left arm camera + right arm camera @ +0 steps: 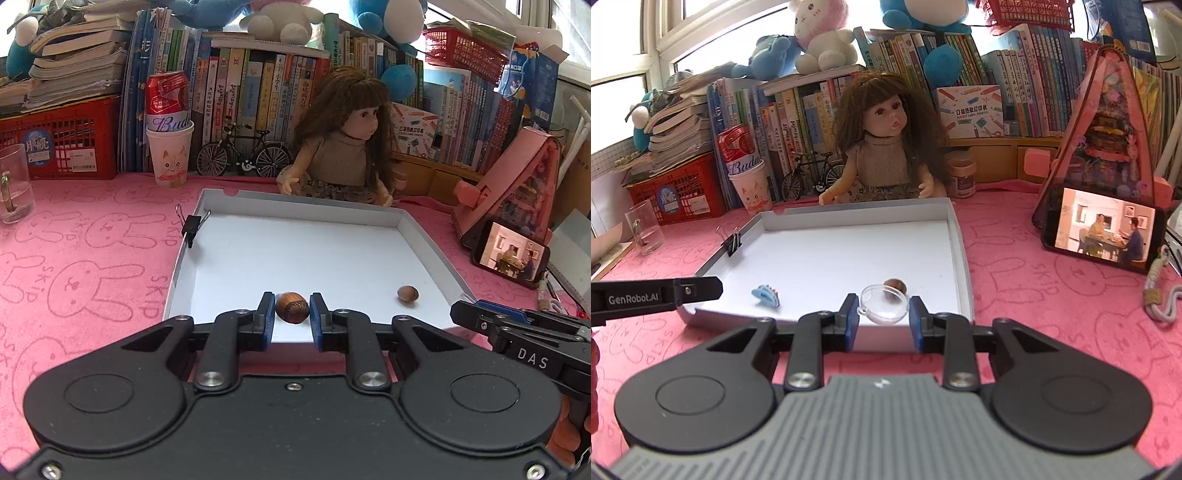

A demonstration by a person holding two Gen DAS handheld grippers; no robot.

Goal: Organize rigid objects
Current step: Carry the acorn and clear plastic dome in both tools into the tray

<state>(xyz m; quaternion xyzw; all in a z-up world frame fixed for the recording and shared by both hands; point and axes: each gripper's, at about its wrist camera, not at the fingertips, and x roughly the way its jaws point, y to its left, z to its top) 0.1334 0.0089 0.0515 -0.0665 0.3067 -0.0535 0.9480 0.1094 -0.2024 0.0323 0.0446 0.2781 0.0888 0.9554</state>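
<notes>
The left gripper [292, 313] had its two blue-padded fingers [266, 317] drawn in close around a brown hazelnut [291, 307], the pads pressing its sides so the nut was gripped between them, just over the near edge of the white tray [295, 210]. The right gripper [884, 309] stood a little wider, its fingers [916, 321] clamped on a small clear plastic dome [884, 304] with a tiny loop at its left side; through and just behind the dome a second brown nut [895, 285] showed, lying on the tray floor near the right wall. That made two nuts in all: one held, one loose in the tray. One light-blue hair claw [766, 295] lay on the tray floor toward its left front part, well apart from the loose nut. One black binder clip [191, 227] was clipped onto the tray's left wall. The tray sat on a pink rabbit-print cloth [85, 258]. Behind it sat one doll [343, 147] with long brown hair, its hands at the tray's far rim. One small model bicycle [243, 151] stood beside the doll, and one red can [168, 103] sat in a white paper cup [170, 155]. One phone [1102, 229] leaned against a pink house-shaped case [1104, 129] to the right, its screen lit.
</notes>
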